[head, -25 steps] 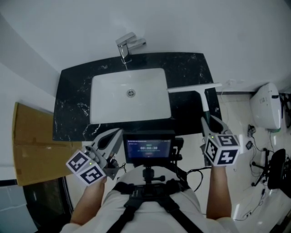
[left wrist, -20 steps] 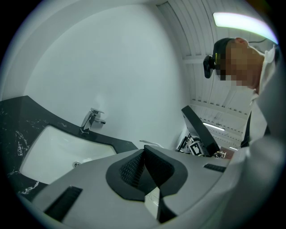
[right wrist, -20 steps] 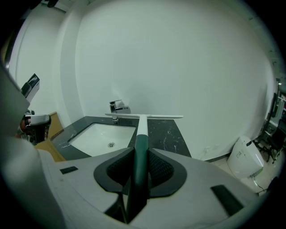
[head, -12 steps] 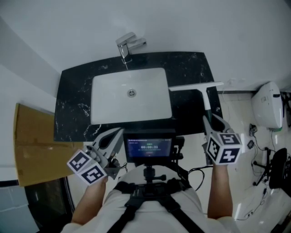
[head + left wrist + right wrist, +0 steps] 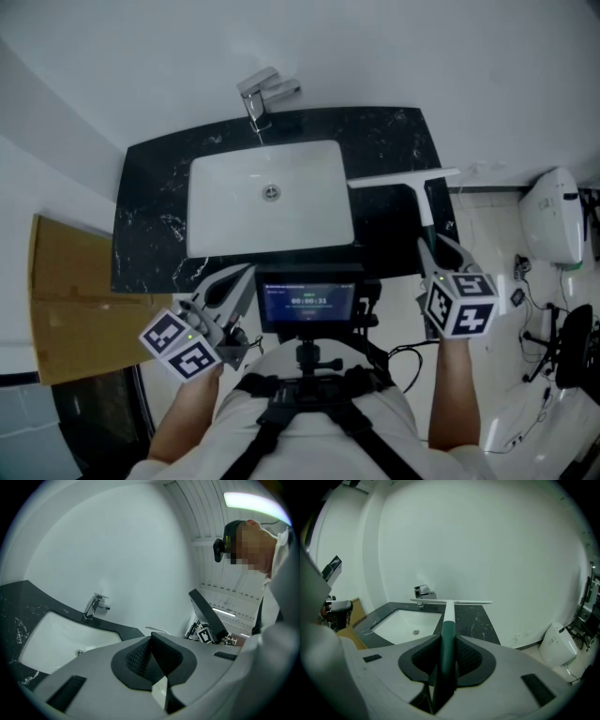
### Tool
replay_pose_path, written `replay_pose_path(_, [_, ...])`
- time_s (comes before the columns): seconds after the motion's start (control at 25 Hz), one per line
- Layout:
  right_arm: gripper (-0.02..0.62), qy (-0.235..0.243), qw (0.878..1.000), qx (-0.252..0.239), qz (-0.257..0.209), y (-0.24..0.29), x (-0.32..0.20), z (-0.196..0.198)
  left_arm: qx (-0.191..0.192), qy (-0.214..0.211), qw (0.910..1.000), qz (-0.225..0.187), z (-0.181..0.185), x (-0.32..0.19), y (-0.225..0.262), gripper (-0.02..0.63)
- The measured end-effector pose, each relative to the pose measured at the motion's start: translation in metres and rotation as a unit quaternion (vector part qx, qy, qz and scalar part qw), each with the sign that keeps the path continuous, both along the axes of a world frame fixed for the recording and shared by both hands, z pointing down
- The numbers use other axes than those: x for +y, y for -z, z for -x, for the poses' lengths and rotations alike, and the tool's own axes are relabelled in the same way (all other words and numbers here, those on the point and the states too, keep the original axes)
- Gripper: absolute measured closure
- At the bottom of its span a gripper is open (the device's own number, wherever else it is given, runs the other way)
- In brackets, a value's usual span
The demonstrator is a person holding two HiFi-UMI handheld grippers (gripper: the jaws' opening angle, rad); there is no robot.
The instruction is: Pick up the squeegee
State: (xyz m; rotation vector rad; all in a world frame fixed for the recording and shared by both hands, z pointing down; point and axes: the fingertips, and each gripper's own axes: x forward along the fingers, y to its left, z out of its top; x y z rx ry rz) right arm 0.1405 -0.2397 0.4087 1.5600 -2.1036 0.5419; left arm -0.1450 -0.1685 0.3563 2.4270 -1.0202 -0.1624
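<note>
Right gripper view: right tool (image 5: pixel 446 658) was clamped on the squeegee (image 5: pixel 448 616) by its green handle, white blade crosswise ahead. Head view: blade lay over the tabletop (image 5: pixel 150 206), just right of the sink (image 5: pixel 234 211). Nearer the person, left tool (image 5: pixel 151 658) was empty, jaws pressed together.

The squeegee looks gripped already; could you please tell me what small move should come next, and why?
Probably lift the right hand-held gripper straight up a little: its jaws are shut on the green handle of the squeegee, with the white blade close to the black counter.
</note>
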Motion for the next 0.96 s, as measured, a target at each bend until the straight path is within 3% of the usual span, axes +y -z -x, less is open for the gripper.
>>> replay_pose_path(0.96, [0.509, 0.0, 1.0, 0.001, 0.012, -0.022, -0.015, -0.01, -0.007, 0.009, 0.9999, 0.002, -0.006, 0.003, -0.001, 0.609])
